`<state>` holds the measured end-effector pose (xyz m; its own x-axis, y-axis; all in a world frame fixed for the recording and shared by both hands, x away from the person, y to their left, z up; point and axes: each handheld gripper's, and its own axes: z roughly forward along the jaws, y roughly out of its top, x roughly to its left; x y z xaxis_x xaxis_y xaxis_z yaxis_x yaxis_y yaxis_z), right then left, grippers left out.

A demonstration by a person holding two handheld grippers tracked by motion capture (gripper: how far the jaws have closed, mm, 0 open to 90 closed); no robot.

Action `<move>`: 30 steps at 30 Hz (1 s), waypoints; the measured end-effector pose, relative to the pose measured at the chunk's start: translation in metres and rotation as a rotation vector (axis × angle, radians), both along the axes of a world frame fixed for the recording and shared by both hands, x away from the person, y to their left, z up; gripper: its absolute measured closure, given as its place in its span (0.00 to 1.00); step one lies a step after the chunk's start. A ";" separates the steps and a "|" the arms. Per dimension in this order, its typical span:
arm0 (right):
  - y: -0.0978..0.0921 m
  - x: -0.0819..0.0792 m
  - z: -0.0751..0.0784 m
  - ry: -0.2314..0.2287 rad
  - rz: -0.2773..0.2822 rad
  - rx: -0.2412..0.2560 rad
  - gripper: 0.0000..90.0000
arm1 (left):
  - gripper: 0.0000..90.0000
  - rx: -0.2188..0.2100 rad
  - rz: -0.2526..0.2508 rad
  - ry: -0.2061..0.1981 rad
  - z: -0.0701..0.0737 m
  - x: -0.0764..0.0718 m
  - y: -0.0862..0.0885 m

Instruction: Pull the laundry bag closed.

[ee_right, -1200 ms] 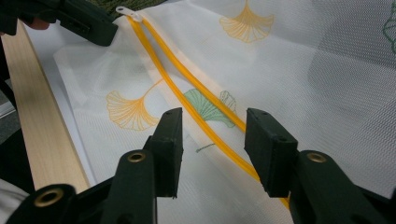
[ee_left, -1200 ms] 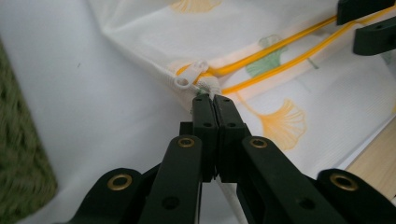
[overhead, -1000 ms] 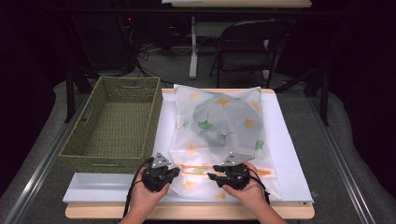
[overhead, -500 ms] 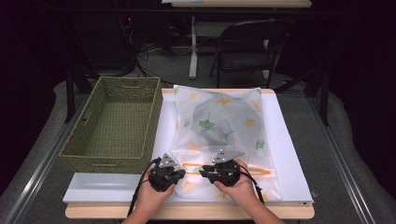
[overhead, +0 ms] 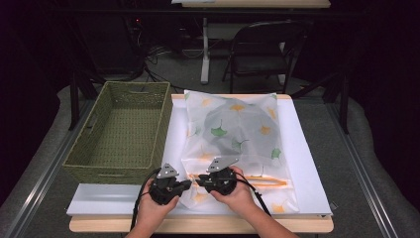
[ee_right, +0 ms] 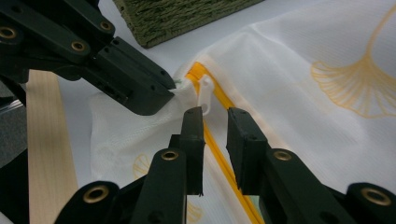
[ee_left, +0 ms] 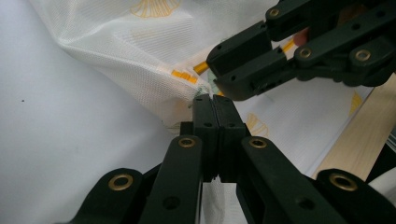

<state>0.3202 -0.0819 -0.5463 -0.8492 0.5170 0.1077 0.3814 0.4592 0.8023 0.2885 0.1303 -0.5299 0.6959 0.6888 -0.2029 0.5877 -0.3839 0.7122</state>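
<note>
Now, from the high view, both grippers have drawn together over the near left corner of the bag [overhead: 237, 144] on the table [overhead: 307, 163], left gripper [overhead: 187, 184] nearly meeting right gripper [overhead: 199, 180]. From the left gripper view, its jaws are closed, pinching the bag's corner fabric. From the right gripper view, its jaws stand apart, just short of the white zipper pull [ee_right: 205, 95], so unzipping looks about to begin.

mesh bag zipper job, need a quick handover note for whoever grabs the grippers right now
Left gripper: shut on the mesh bag corner by the zipper end.
Right gripper: jaws open, either side of the white zipper pull, not gripping it.
Bag lies flat on the white board, green basket to its left.
Done: corner pinned.
Left: likely close on the pull and run it along the orange zipper.
</note>
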 end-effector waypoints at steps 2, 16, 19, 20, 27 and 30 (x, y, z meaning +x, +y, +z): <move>0.004 0.000 -0.001 -0.011 0.013 -0.010 0.84 | 0.99 -0.004 0.001 -0.007 0.001 0.000 0.001; 0.013 -0.001 -0.001 -0.068 0.020 -0.028 0.99 | 1.00 -0.016 0.015 0.001 0.000 -0.005 0.004; 0.010 0.000 0.000 -0.041 0.035 -0.006 1.00 | 1.00 -0.012 0.013 0.003 0.000 -0.004 0.006; 0.010 0.000 0.001 -0.030 0.033 0.000 1.00 | 1.00 -0.012 0.014 0.002 -0.001 -0.004 0.007; 0.004 0.005 0.002 0.082 0.026 0.053 0.99 | 1.00 -0.002 0.019 0.004 -0.001 -0.007 0.008; 0.003 0.008 0.001 0.115 0.032 0.079 0.99 | 1.00 -0.004 0.020 0.008 -0.002 -0.007 0.008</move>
